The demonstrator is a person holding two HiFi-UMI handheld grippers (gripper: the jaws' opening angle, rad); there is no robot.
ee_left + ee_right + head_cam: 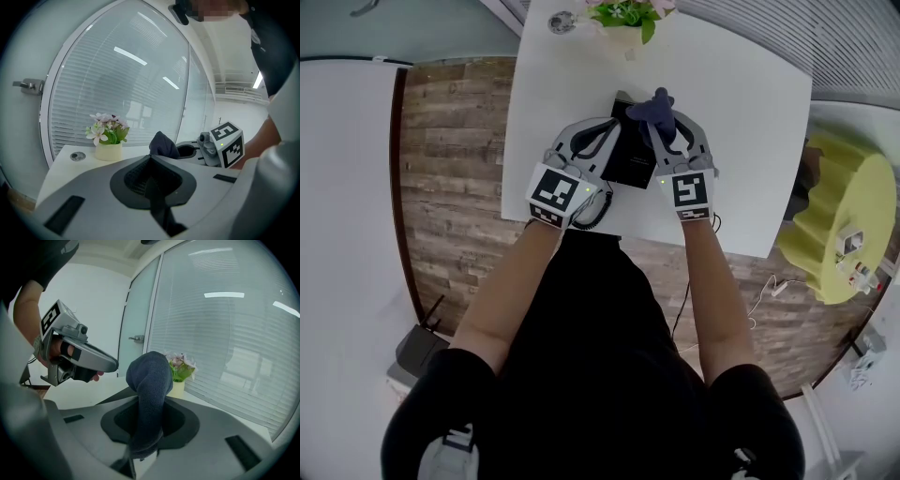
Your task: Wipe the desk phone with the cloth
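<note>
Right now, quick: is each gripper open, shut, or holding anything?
Left gripper: shut, nothing between its jaws.
Right gripper: shut on the dark cloth.

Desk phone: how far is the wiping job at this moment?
Done: the cloth is picked up, clamped in the tongs of the right gripper. In hand: that gripper holds it over the desk phone; the left gripper, tongs shut and empty, hovers beside. Left: the wiping itself; the cloth seems clear of the phone.
</note>
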